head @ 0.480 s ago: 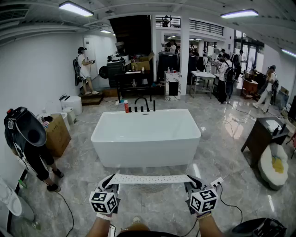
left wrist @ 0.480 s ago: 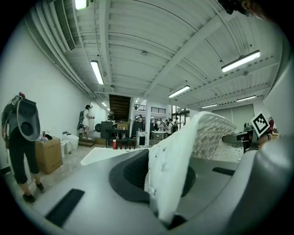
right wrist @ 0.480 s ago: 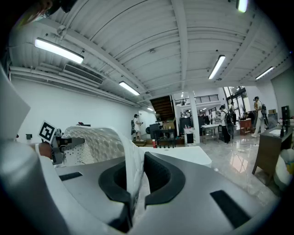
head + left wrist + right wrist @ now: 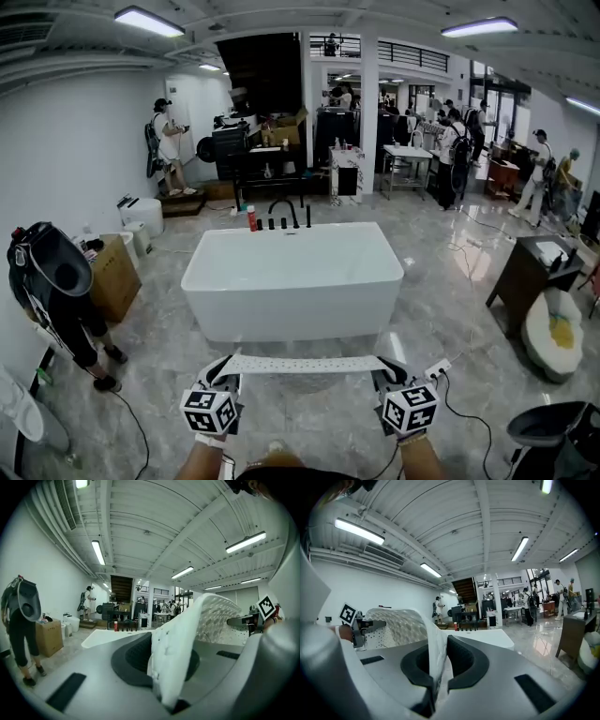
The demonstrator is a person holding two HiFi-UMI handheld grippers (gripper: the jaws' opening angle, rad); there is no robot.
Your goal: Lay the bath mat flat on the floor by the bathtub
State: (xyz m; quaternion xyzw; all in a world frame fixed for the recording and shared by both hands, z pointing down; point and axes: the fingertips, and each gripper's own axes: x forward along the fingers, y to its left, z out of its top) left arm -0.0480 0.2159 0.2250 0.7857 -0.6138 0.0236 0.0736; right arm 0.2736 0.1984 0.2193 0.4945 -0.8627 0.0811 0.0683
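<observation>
A white perforated bath mat [image 4: 302, 364] hangs stretched between my two grippers, a little above the marble floor [image 4: 309, 412], just in front of the white bathtub [image 4: 292, 277]. My left gripper [image 4: 225, 370] is shut on the mat's left end, seen close as a white folded edge [image 4: 176, 658] between its jaws. My right gripper [image 4: 382, 370] is shut on the mat's right end [image 4: 436, 656]. In each gripper view the mat [image 4: 220, 618] [image 4: 393, 625] arcs toward the other gripper. The lower part of the mat is hidden behind its top edge.
A person [image 4: 56, 291] stands at the left by a cardboard box [image 4: 114, 274]. A power strip and cable [image 4: 439, 370] lie on the floor at the right. A dark side table [image 4: 525, 277] and a white pouf [image 4: 553, 333] stand at the right. Several people work in the back.
The view has shifted slightly. Both grippers hold the mat in the same place in front of the tub.
</observation>
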